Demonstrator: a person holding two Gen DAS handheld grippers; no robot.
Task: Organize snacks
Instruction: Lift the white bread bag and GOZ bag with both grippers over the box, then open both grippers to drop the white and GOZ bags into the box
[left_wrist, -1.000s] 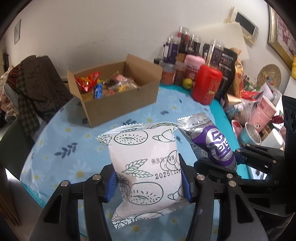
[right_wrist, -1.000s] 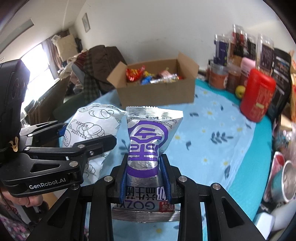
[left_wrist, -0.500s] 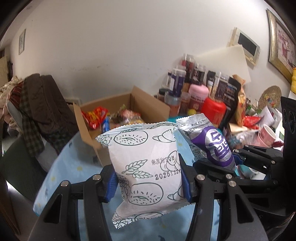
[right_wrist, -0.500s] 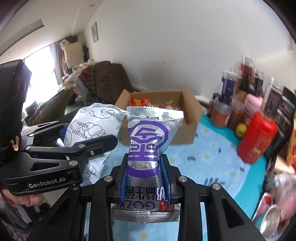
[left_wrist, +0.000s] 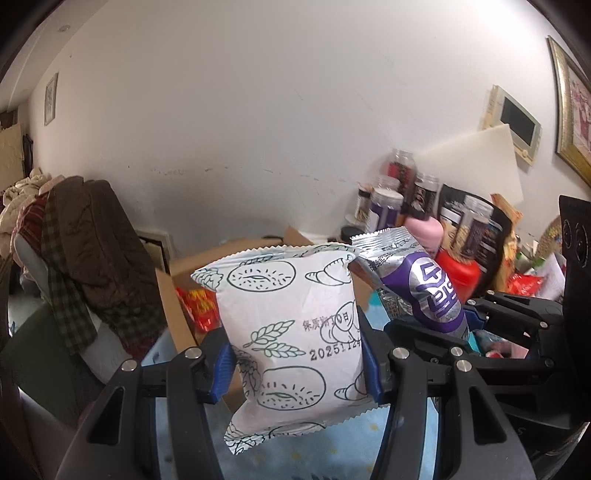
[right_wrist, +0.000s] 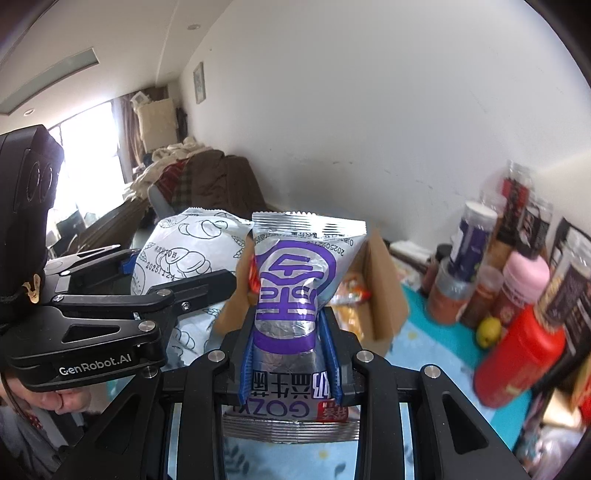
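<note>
The left gripper (left_wrist: 295, 362) and the right gripper (right_wrist: 290, 354) sit side by side, each clamped on a packet.

white bread-print packet (left_wrist: 291, 332): upright, clamped, aloft | silver-purple packet (right_wrist: 295, 291): upright, clamped | cardboard box (right_wrist: 384, 295): open, snacks inside

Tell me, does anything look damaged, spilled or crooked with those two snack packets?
Nothing spilled or torn. The silver-purple packet is squeezed to a narrow waist where the right gripper clamps it, and its print reads upside down. The white pastry packet sits slightly tilted in the left gripper.
</note>
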